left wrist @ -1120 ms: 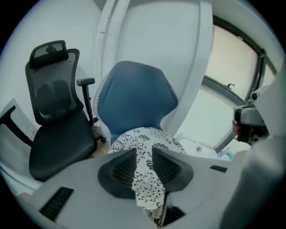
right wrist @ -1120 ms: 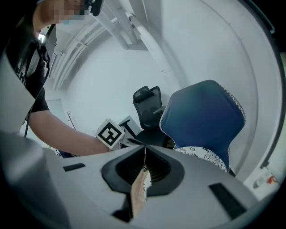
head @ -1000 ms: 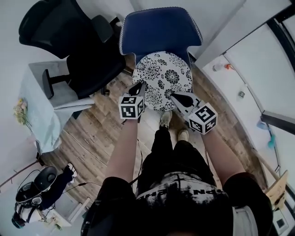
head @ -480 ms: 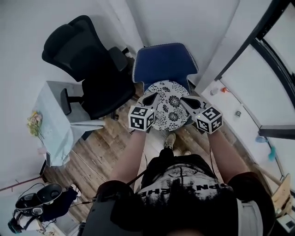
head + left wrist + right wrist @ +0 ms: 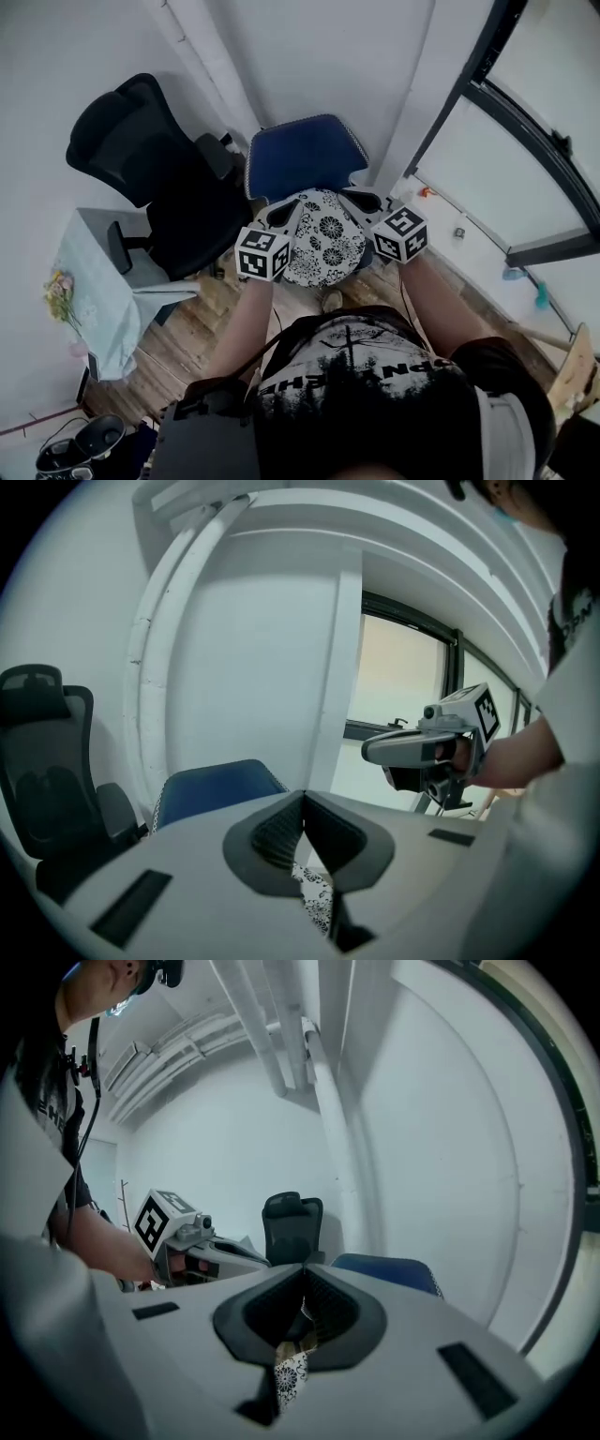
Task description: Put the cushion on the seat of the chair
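Note:
A round white cushion with black flowers (image 5: pixel 323 241) hangs lifted between my two grippers, in front of the blue chair (image 5: pixel 298 157). My left gripper (image 5: pixel 289 210) is shut on the cushion's left edge, and a strip of the floral cloth (image 5: pixel 317 907) shows under its closed jaws. My right gripper (image 5: pixel 357 200) is shut on the right edge, with floral cloth (image 5: pixel 289 1379) pinched between its pads. In the left gripper view the blue chair back (image 5: pixel 217 787) lies ahead, with the right gripper's body to its right. The chair's seat is hidden behind the cushion.
A black office chair (image 5: pixel 155 178) stands to the left of the blue one. Left of it sits a grey side table (image 5: pixel 94 281) with flowers. A white wall and pillar rise behind the chairs; a window sill (image 5: pixel 469 234) runs at the right. The floor is wood.
Both grippers have risen with the cushion, lifting it off the floor area up toward the blue chair. The head camera has tilted up, so the chairs sit lower in view.

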The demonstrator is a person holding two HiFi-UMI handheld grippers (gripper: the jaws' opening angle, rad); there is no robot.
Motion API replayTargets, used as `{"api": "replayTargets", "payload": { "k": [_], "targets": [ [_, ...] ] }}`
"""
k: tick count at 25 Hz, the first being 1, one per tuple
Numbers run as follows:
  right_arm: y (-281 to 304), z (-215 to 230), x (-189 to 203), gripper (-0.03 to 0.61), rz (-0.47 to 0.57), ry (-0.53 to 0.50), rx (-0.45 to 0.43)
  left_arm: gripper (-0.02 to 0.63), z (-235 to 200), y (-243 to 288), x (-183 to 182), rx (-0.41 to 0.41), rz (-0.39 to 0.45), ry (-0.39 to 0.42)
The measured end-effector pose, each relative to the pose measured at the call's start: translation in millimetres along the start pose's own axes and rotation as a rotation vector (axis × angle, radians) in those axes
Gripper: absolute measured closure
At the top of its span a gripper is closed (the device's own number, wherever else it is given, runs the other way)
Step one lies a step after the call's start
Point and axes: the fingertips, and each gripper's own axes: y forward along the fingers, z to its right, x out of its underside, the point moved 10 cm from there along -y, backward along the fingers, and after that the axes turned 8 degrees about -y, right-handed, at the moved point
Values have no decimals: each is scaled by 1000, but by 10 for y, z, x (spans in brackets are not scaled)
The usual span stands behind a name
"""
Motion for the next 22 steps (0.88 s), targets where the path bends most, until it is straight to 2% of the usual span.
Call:
{"api": "replayTargets", "payload": {
  "k": [8, 15, 22],
  "targets": [
    [30, -1, -224, 558, 45, -18, 32, 598, -32, -62, -154, 40, 37, 17],
    [9, -27, -242, 558, 35, -25, 50, 598, -98, 0, -136, 88, 38, -26],
    [60, -38, -242, 560, 35, -10, 68, 598, -116, 53, -228, 121, 38, 18]
  ]
}}
